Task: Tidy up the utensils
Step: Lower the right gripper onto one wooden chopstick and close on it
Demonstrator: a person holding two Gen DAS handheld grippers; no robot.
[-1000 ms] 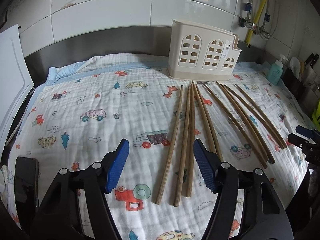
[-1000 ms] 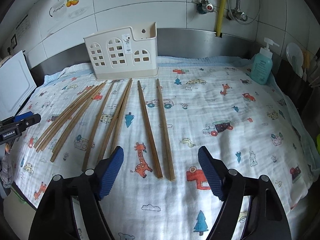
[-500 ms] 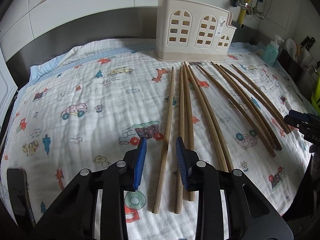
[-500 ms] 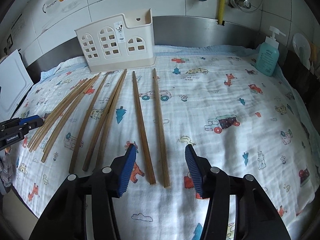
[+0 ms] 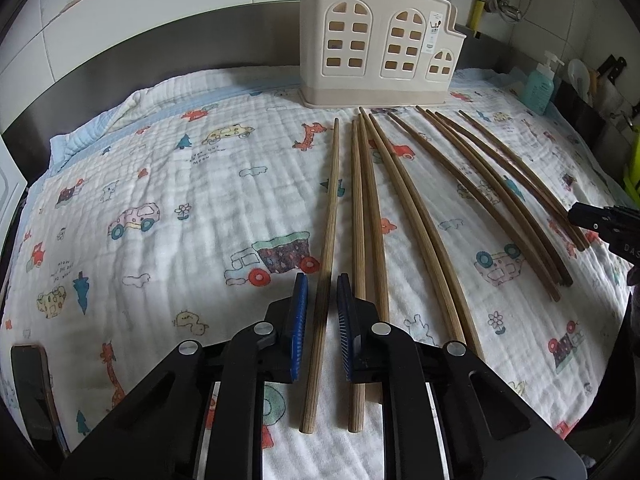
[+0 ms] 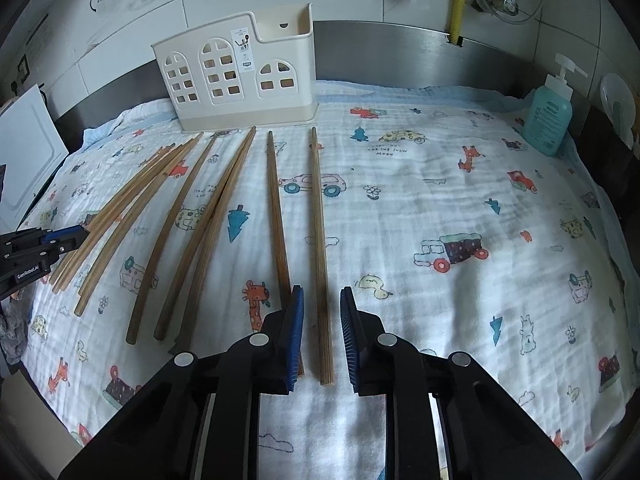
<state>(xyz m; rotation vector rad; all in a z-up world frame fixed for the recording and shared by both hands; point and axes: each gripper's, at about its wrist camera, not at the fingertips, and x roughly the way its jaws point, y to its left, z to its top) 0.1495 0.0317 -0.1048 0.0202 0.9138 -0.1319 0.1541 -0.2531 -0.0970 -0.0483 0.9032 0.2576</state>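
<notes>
Several long wooden chopsticks lie side by side on a cartoon-print cloth, in front of a cream utensil holder with arched windows. In the left wrist view my left gripper straddles the near end of the leftmost chopstick. Its jaws are closing, with thin gaps still beside the stick. In the right wrist view my right gripper straddles the rightmost chopstick. Its jaws are closing too, and the pads stand clear of the wood. The holder stands at the back left there.
A teal soap bottle stands at the back right by the steel splashback. A white board leans at the left. Another black gripper tip pokes in at the right edge of the left view and at the left edge of the right view.
Both grippers' jaws went from wide apart to narrow, each now flanking a single chopstick. Both cameras moved down and closer to the cloth.
</notes>
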